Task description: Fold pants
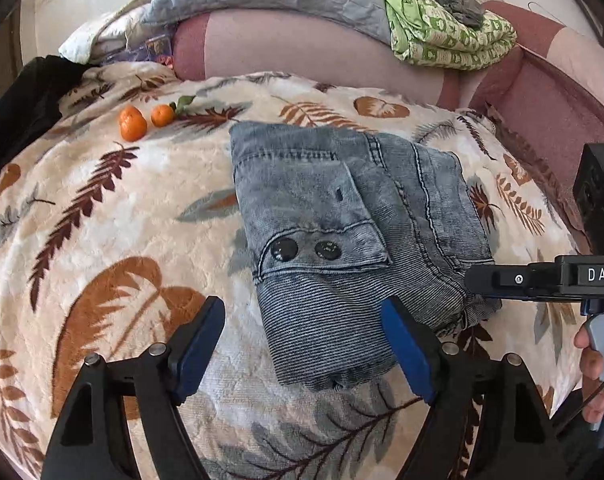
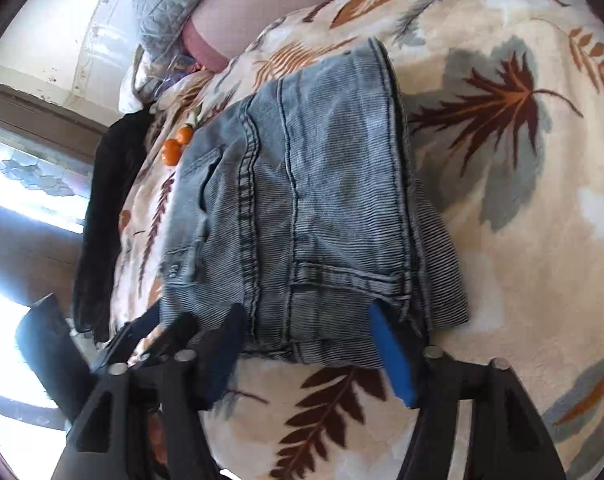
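Left gripper point(image 1: 302, 344) fingers wide, empty, at the pants' point(image 1: 342, 232) near edge. Right gripper point(image 2: 306, 340) also parted, apparently just released. Pants sit folded compact mid-blanket point(image 1: 121, 240); fold looks done, maybe tidying left. Two tangerines point(image 1: 143, 120) far-left, sofa point(image 1: 302, 44) behind, window left.

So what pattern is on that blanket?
Cream blanket printed with brown, rust and grey leaves, clearest in the left wrist view.
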Available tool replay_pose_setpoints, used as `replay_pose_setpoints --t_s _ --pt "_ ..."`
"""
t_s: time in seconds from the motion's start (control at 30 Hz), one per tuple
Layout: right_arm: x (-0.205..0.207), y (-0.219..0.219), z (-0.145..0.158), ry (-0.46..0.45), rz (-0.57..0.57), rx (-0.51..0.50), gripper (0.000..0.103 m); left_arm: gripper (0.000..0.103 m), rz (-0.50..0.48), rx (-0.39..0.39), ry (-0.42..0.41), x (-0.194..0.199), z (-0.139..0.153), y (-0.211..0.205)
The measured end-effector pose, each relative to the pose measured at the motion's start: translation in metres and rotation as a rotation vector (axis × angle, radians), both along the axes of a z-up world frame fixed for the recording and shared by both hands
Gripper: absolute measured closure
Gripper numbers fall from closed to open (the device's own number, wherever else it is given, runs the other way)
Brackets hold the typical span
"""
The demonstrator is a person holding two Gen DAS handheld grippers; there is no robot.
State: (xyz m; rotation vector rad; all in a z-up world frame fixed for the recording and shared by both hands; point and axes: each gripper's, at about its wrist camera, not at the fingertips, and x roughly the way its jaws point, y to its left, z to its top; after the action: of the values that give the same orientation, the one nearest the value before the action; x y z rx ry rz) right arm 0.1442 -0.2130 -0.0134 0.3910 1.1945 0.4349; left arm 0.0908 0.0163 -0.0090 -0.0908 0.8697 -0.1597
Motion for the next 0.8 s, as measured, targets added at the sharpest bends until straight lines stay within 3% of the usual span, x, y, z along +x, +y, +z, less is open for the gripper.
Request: replay_pose_setpoints --t_s 0.1,0.27,0.37,0.43,0.5,0.57,0.8 --pt "0.001 0.015 0.038 -0.097 0.062 -0.084 0.04 0.022 0.009 -0.01 -0.087 -0.007 0.018 0.001" --pt "0.056 0.011 0.063 -0.135 0.012 0.048 0.04 0.022 -0.023 0.036 -0.001 0.006 -0.01 -0.011" --pt "0.095 0.015 0.048 -0.068 0.034 0.119 0.04 0.022 -0.021 -0.004 0.004 0.009 -0.016 -0.008" --pt "0.121 0.021 0.026 -0.053 -0.006 0.043 0.04 0.022 -0.023 -0.024 0.013 0.01 -0.017 -0.005" --pt "0.138 0.012 -0.005 0.023 -0.094 -0.004 0.04 0.021 -0.029 -0.036 0.017 0.012 -0.019 -0.005" --pt "0.138 0.003 -0.017 0.029 -0.118 0.05 0.04 0.021 -0.025 -0.042 0.019 0.013 -0.021 -0.005" --pt "0.071 -0.001 0.039 -0.176 -0.049 -0.01 0.039 0.021 -0.01 -0.033 -0.008 0.009 -0.016 -0.005"
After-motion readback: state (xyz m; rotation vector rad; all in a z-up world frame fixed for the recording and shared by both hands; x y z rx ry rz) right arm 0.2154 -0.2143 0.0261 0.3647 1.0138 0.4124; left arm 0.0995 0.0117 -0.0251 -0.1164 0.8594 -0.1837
